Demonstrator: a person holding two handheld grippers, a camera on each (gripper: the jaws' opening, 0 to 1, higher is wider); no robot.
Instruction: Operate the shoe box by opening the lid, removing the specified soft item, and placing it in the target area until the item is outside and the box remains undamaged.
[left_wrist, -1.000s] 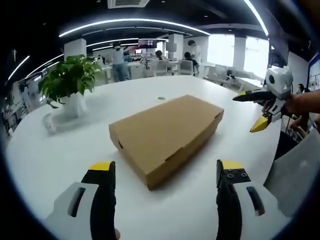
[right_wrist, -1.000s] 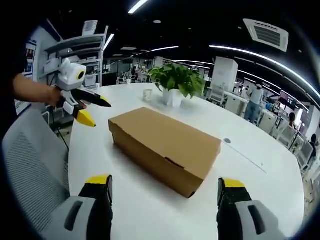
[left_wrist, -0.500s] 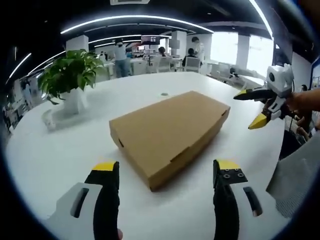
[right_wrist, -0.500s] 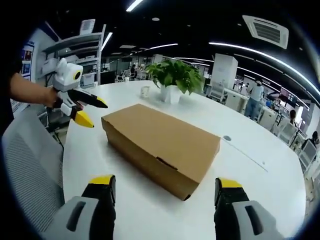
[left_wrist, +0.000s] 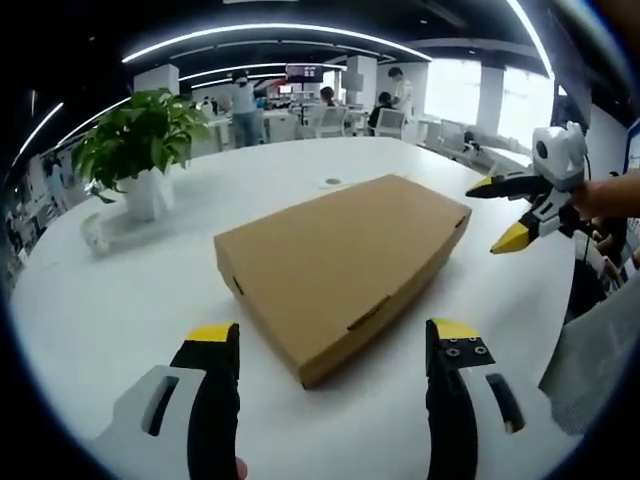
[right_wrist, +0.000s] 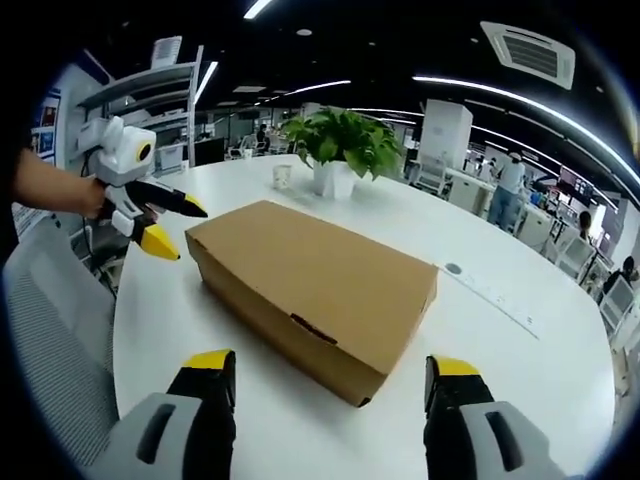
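A closed brown cardboard shoe box lies flat on the white round table. Its lid is down, with a small tab slot on the long side facing each camera. My left gripper hovers open just short of the box's near corner, nothing between its jaws. My right gripper is likewise open in front of the box's other long side. In the left gripper view the right gripper shows beyond the box, and the left gripper shows in the right gripper view. The soft item is hidden inside.
A potted green plant in a white pot stands on the table beyond the box, a small white cup beside it. A grey mesh chair sits at the table's edge. People and desks fill the office behind.
Both cameras have drawn a little closer to the box, which looks larger now. The box has not moved and its lid stays down. Both grippers remain open.
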